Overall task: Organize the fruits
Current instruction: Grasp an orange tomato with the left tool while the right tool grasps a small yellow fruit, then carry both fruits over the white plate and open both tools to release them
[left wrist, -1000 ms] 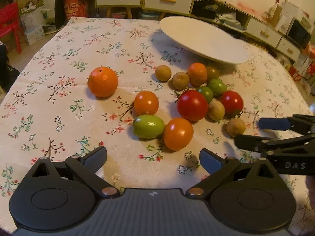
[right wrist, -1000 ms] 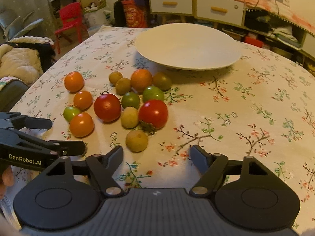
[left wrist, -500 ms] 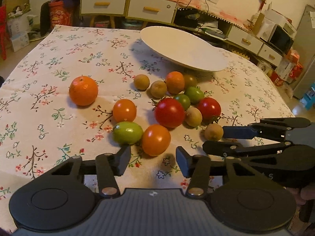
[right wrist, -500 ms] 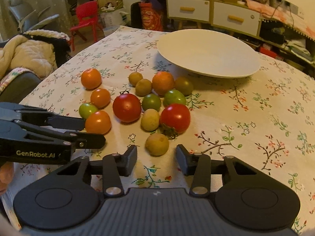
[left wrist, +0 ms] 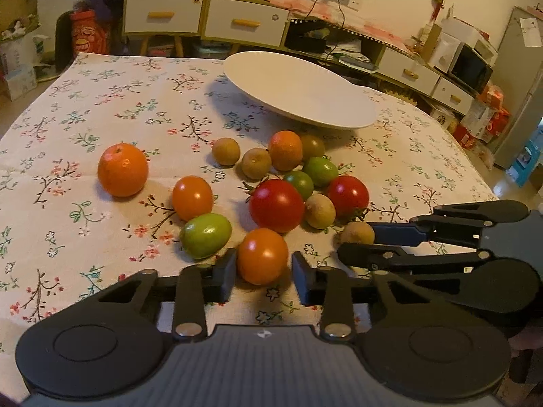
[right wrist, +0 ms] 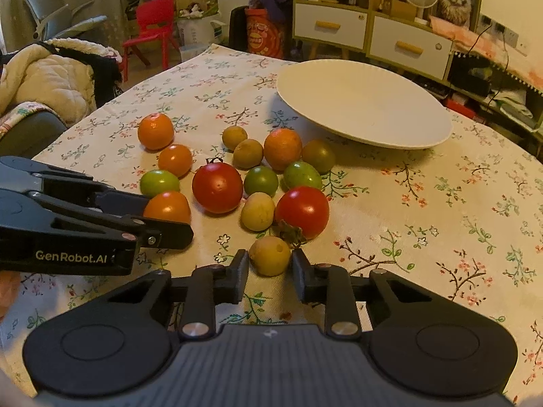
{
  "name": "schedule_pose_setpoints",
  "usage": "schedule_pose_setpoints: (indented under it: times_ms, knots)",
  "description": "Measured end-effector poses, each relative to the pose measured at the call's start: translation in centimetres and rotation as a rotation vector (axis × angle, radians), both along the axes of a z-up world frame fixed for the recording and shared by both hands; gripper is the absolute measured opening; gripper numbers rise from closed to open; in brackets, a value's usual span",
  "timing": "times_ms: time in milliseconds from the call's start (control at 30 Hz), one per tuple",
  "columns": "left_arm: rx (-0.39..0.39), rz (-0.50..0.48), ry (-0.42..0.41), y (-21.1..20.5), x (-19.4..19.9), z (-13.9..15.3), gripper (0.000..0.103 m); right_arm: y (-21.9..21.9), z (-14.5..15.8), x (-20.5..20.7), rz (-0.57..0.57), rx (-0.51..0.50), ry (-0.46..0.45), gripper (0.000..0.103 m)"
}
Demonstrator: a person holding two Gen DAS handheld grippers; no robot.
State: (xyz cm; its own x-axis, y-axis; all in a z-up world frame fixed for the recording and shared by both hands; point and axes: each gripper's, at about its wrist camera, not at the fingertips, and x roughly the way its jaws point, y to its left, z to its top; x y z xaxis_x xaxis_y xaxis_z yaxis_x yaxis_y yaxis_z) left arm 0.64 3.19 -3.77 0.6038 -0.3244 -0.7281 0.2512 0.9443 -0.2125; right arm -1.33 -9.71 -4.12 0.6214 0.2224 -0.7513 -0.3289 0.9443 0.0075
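Fruits lay loose on a floral tablecloth (left wrist: 101,108), clustered just in front of a white plate (left wrist: 298,91) that held none of them.

- Orange tomato (left wrist: 263,256): nearest fruit on the left side, between the fingers of the left gripper (left wrist: 263,273). Jaws were closing; the left pad touched it, while a thin gap showed at the right pad.
- Tan fruit (right wrist: 270,255): nearest fruit on the right side, between the fingers of the right gripper (right wrist: 269,271). Jaws had closed on it, both pads against its sides.
- Green tomato (left wrist: 205,235): just left of the orange tomato, touching a second orange tomato (left wrist: 192,197) behind it.
- Tangerine (left wrist: 123,169): apart at far left.
- Large red tomato (left wrist: 276,205), second red tomato (left wrist: 348,195): mid-cluster, with one tan fruit (left wrist: 320,206) between them.
- Remaining green, tan and orange fruits: packed behind these, near the plate rim.

Both grippers rested low over the cloth, side by side.
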Motion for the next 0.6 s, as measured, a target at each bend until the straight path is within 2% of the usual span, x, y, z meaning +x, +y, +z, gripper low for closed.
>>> schedule_pose_setpoints:
  times_ms: [233, 600]
  knots:
    - [-0.016, -0.01, -0.005, -0.3, -0.2, 0.4, 0.027, -0.2, 0.3, 0.2, -0.019, 0.016, 0.0, 0.024]
    - [-0.059, 0.004, -0.042, -0.4, 0.3, 2.3, 0.027, -1.4, 2.7, 0.8, -0.061, 0.081, -0.033, 0.024]
